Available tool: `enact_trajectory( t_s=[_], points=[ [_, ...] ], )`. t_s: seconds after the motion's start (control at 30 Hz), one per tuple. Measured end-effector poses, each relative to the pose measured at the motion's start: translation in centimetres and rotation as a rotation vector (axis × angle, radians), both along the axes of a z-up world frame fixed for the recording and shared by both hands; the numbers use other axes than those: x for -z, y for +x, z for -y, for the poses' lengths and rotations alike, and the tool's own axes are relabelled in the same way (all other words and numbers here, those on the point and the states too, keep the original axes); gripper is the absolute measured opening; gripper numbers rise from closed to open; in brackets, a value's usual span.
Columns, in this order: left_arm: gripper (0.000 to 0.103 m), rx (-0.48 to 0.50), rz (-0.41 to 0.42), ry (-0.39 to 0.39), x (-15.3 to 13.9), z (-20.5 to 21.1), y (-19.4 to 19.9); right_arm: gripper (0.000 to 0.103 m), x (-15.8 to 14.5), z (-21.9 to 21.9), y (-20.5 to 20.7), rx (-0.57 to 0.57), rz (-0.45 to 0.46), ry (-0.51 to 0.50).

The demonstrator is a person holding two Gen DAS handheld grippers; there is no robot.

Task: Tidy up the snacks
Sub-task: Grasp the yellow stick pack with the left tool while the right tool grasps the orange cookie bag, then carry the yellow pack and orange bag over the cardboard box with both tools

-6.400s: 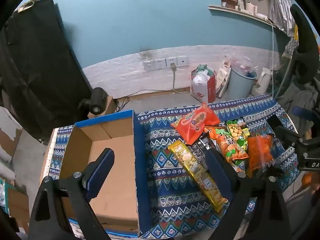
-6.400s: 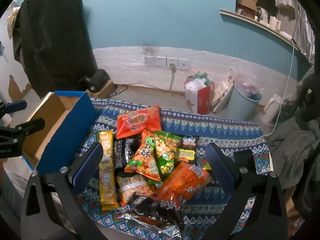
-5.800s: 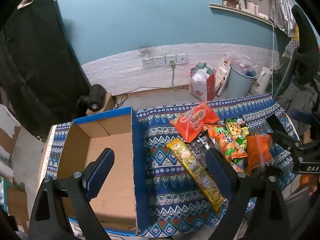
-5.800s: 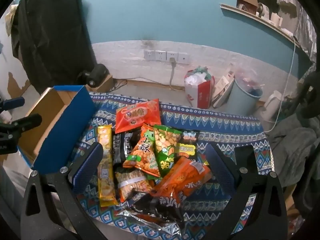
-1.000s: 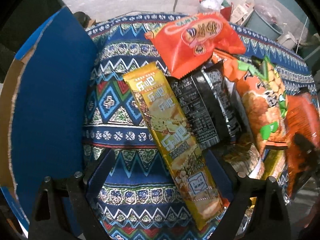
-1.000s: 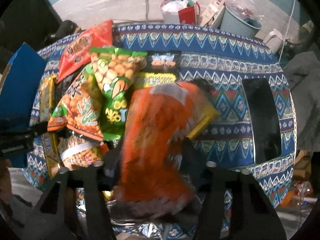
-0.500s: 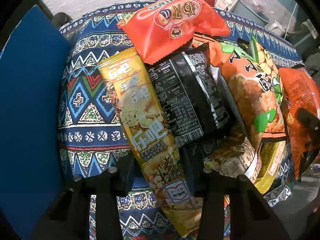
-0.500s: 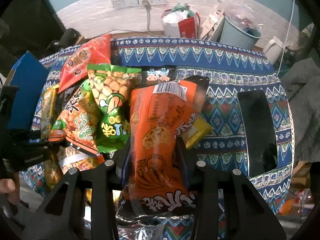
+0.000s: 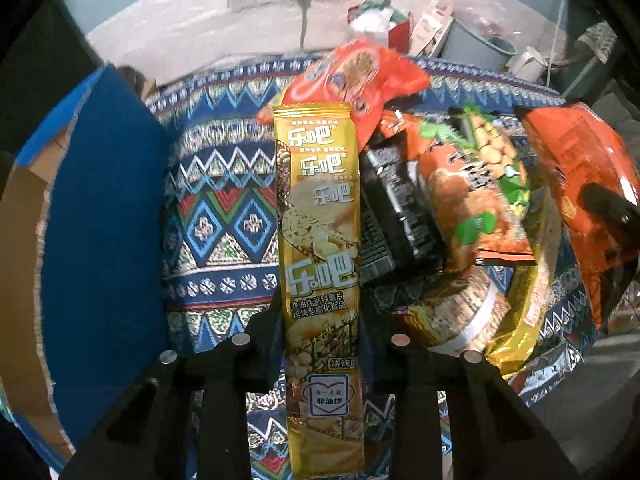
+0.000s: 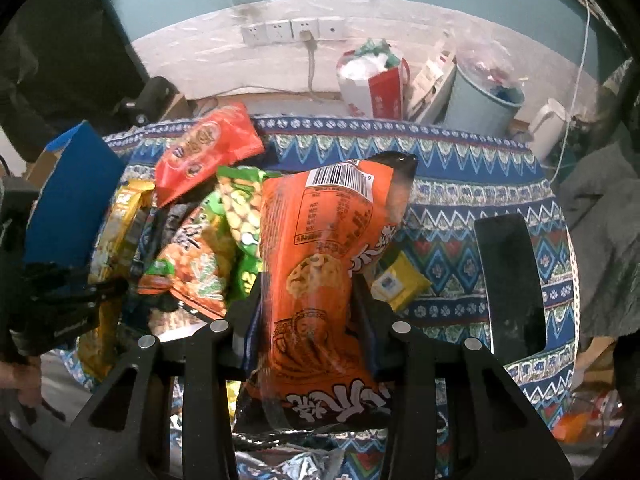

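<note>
My left gripper (image 9: pixel 320 312) is shut on a long yellow snack pack (image 9: pixel 320 216), which stands lengthwise between the fingers, lifted off the patterned cloth (image 9: pixel 216 216). My right gripper (image 10: pixel 308 300) is shut on an orange snack bag (image 10: pixel 320 264), barcode end up, raised above the pile. Lying in the pile are a red bag (image 9: pixel 356 76), a black pack (image 9: pixel 396 216), an orange-green bag (image 9: pixel 472 200) and a green peanut bag (image 10: pixel 244 216). The blue cardboard box (image 9: pixel 104 216) stands at the left. The same orange bag (image 9: pixel 580 184) shows at the left view's right edge.
A black phone (image 10: pixel 508 280) lies on the cloth right of the pile. A small yellow packet (image 10: pixel 400 280) sits beside the orange bag. Behind the table are a red-white paper bag (image 10: pixel 376 84), a blue bin (image 10: pixel 480 100) and wall sockets (image 10: pixel 292 32). A hand (image 10: pixel 16 380) shows at the left edge.
The left jaws closed on the yellow pack and lifted it, turning it straight up the view. The right gripper rose with the orange bag, so more of the room shows.
</note>
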State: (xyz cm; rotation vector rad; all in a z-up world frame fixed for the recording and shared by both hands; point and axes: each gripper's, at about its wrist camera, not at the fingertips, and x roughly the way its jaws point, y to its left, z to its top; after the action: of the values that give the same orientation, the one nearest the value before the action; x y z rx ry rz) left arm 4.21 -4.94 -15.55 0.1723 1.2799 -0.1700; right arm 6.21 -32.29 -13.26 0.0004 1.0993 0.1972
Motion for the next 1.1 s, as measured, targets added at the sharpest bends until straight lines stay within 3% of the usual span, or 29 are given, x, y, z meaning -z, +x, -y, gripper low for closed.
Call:
enact_trajectory(
  t_s=[0.53, 1.1],
  points=[
    [0.031, 0.102, 0.204, -0.010, -8.3, 0.3, -2.6, 0.038, -3.5, -2.8, -0.7, -0.048, 0.093, 0.026],
    [0.031, 0.054, 0.339, -0.053, -13.9, -4.8, -2.3, 0.038, -8.1, -10.2, -0.8, -0.170, 0.177, 0.108]
  ],
)
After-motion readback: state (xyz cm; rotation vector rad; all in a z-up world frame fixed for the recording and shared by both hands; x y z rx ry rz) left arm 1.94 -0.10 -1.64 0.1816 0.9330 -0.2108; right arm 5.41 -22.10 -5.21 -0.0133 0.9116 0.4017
